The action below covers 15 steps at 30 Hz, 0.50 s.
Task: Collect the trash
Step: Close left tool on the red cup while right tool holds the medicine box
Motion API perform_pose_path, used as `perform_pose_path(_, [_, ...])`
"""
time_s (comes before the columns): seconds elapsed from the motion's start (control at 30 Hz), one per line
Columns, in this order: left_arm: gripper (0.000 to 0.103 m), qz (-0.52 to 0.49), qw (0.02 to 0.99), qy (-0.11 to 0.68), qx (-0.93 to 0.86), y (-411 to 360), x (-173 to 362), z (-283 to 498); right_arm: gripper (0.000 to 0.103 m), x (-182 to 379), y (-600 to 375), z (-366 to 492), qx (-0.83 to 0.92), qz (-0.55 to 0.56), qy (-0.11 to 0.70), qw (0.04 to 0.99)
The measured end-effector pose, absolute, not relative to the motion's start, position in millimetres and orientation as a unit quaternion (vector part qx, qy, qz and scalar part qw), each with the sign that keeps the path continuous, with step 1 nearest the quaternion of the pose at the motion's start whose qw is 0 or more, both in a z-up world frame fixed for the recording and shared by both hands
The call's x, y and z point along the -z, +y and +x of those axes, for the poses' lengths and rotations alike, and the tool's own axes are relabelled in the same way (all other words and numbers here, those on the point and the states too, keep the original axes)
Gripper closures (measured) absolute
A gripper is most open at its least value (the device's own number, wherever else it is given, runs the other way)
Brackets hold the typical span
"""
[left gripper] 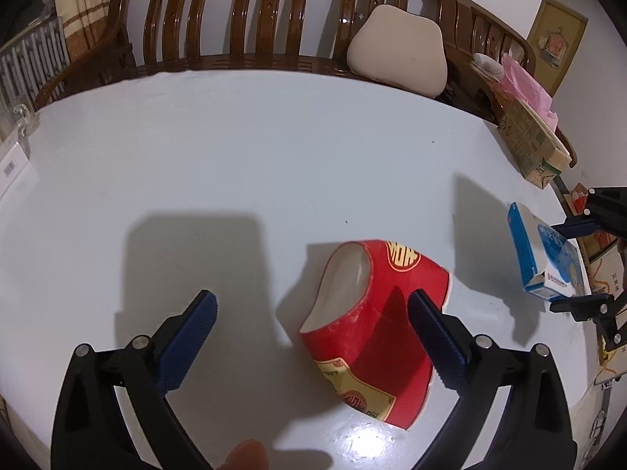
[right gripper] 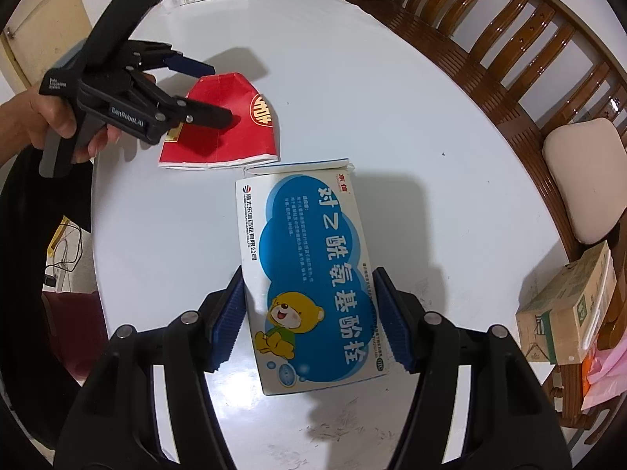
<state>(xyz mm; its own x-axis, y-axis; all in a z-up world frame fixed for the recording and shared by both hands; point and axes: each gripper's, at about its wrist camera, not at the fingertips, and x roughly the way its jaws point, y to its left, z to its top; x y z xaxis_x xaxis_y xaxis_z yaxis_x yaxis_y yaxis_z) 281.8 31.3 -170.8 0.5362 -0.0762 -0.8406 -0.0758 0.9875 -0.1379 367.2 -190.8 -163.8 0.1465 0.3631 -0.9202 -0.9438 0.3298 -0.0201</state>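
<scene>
Left gripper (left gripper: 313, 333) stands with its jaws spread wide and nothing pressed between them, angled down at the white table (left gripper: 254, 164). Its right finger hangs over the flattened red paper cup (left gripper: 368, 337), which lies on its side just beneath and slightly right of the gap; the left finger is over bare table. The cup's long axis runs from its open mouth, on the far side, to its base on the near side, roughly along the line of the fingers, so I judge a small shift right would put both pads astride its flat sides. This hand is clearly the nearer one to the cup.

Right gripper (right gripper: 313, 317) is clamped on the blue-and-white medicine box (right gripper: 309, 274), holding it by its long edges, with its open flap pointing away toward the cup. In the right wrist view box and cup come close together, which may crowd the approach.

Further off, a wooden bench (left gripper: 243, 19) curves round the table's far edge with a beige cushion (left gripper: 399, 55) and a cardboard box (left gripper: 533, 145) at the right.
</scene>
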Motion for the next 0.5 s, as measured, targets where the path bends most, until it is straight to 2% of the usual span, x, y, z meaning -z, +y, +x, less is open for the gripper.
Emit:
perform_pose_path(0.13, [0.012,-0.076,0.878,0.473,0.003,28,173,280,0.042,167,-188,369,-0.475,-0.327,0.449,0.682])
perform_pose_path(0.17, [0.023,-0.077,0.879,0.471,0.004,27,172,280,0.042,167,-187,370,-0.474,-0.328,0.450,0.682])
perform_pose_path(0.2, [0.040,-0.082,0.879,0.469,0.009,27,169,281,0.042,169,-191,364,-0.474,-0.328,0.450,0.682])
perform_pose_path(0.23, [0.046,-0.090,0.879,0.468,0.015,27,167,281,0.042,170,-191,365,-0.473,-0.328,0.451,0.682])
perform_pose_path(0.37, [0.049,-0.084,0.881,0.465,0.010,24,165,284,0.042,172,-189,367,-0.470,-0.322,0.453,0.685])
perform_pose_path(0.5, [0.060,-0.096,0.887,0.452,0.017,26,158,282,0.042,176,-187,367,-0.470,-0.326,0.452,0.685])
